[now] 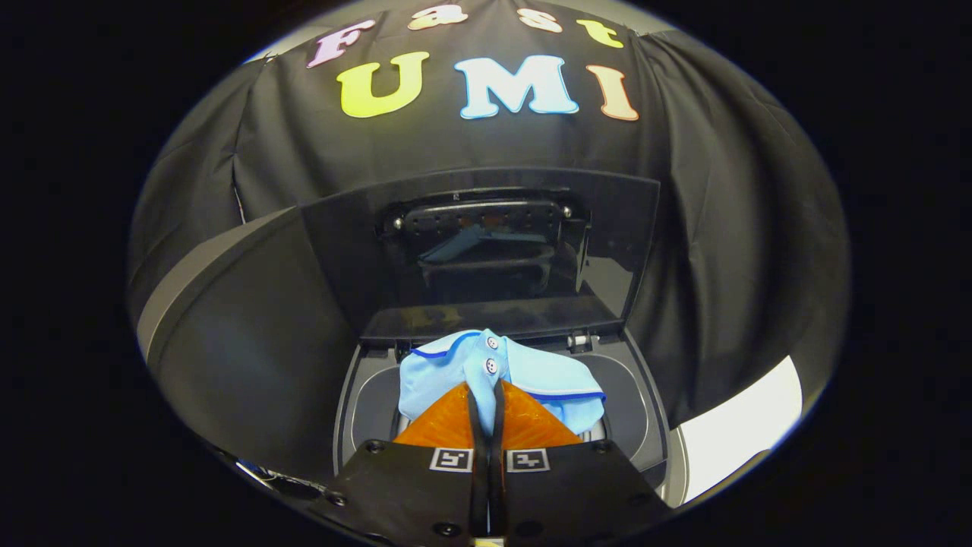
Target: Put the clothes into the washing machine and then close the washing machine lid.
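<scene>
A light blue polo shirt [531, 376] with a dark blue trim and white buttons hangs bunched just ahead of my fingers, over the washing machine's open top [634, 410]. My gripper [486, 395] is shut on the shirt's button placket, both fingers pressing the cloth between them. The machine's dark glass lid [486, 251] stands raised behind the opening and reflects the shirt. The drum below is hidden by the shirt and my fingers.
The washer's grey rim [364, 403] surrounds the opening on both sides. A dark panel of the machine [243, 334] rises to the left. Black cloth forms the booth wall [721, 228] behind the lid. A pale floor patch [744, 425] shows at the right.
</scene>
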